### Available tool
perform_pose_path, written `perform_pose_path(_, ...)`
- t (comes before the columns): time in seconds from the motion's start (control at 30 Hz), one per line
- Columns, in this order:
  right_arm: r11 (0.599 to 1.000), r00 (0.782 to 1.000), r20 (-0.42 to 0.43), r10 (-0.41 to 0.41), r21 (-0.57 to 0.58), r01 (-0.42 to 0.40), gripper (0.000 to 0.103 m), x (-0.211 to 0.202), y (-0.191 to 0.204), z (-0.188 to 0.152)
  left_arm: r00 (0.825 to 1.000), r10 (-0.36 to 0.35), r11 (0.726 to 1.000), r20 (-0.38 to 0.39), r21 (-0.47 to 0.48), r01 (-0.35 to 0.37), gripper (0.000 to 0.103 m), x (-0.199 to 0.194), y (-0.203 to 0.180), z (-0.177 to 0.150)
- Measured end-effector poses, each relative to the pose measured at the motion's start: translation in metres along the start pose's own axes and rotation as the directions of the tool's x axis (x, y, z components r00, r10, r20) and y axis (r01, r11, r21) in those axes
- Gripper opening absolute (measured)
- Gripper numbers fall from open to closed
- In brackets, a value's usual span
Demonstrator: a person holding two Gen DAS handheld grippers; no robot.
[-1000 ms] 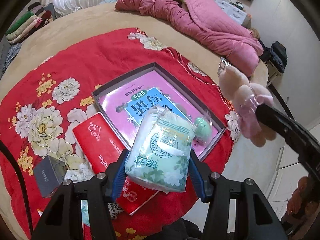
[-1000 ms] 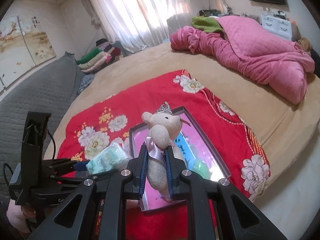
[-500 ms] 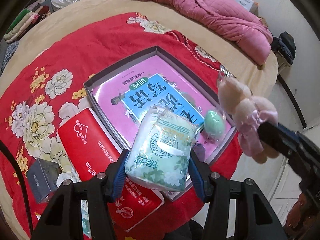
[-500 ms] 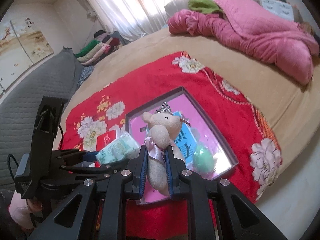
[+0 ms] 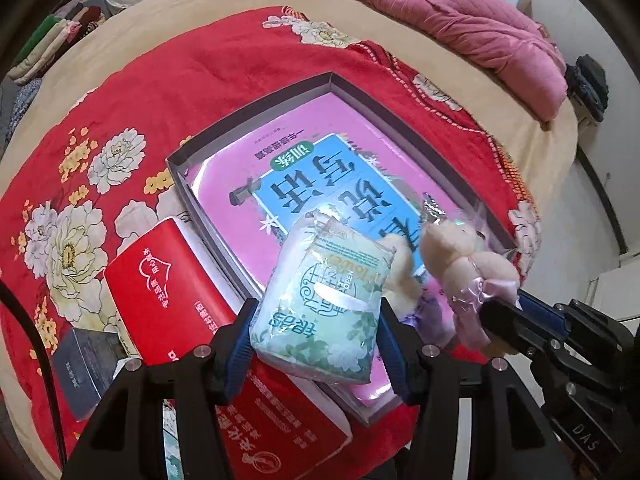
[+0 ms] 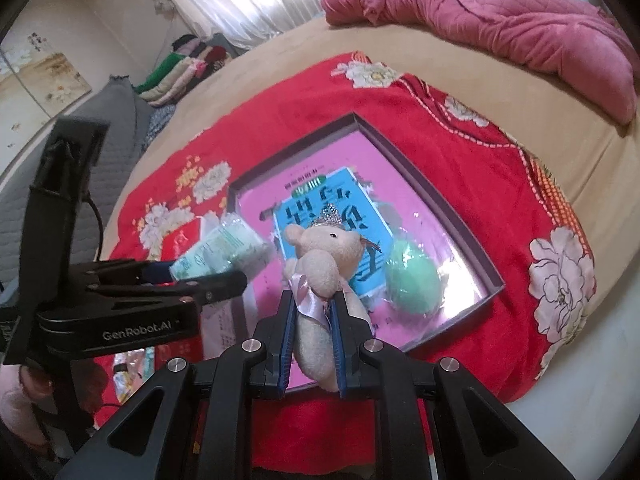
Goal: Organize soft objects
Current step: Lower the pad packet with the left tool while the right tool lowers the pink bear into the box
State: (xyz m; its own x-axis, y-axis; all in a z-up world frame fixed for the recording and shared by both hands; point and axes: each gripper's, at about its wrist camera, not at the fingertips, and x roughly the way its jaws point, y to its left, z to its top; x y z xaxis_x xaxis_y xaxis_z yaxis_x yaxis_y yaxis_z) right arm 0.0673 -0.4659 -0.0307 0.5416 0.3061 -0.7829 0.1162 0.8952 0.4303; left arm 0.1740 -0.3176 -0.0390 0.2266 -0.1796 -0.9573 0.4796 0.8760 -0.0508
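Observation:
My left gripper is shut on a pale green tissue pack and holds it above the near edge of a shallow grey box lined with a pink and blue book. The tissue pack also shows in the right wrist view. My right gripper is shut on a cream teddy bear with a tiara and pink ribbon, held over the box. The bear shows in the left wrist view. A green egg-shaped soft toy in clear wrap lies in the box.
The box lies on a red floral blanket on a round beige bed. A red tissue box and a small dark box lie left of it. A pink quilt is heaped at the back. Folded clothes lie far left.
Both grippers have moved forward and down over the box, and closer together. The bear now hangs right beside the tissue pack. Both grips are unchanged.

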Motion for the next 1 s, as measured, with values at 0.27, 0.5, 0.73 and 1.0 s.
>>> perform_pose_path(0.27, 0.998, 0.997, -0.023, -0.069, -0.015, 0.069, 0.017, 0.015, -0.008, -0.004, 1.0, 0.011, 1.0, -0.022, -0.011, -0.011, 0.056, 0.016, 0.0, 0.004)
perform_pose_path(0.5, 0.987, 0.988, -0.019, -0.155, -0.045, 0.154, 0.017, 0.025, -0.016, -0.002, 0.999, 0.008, 1.0, -0.035, 0.001, -0.008, 0.056, 0.025, -0.004, 0.004)
perform_pose_path(0.73, 0.986, 0.986, -0.016, -0.164, -0.041, 0.163, 0.017, 0.034, -0.021, 0.002, 0.998, 0.001, 1.0, -0.067, 0.018, 0.0, 0.056, 0.036, -0.011, 0.002)
perform_pose_path(1.0, 0.987, 0.988, -0.037, -0.151, -0.064, 0.149, 0.019, 0.04, -0.017, 0.0, 0.994, -0.042, 0.998, -0.103, 0.036, 0.046, 0.056, 0.044, -0.021, -0.001)
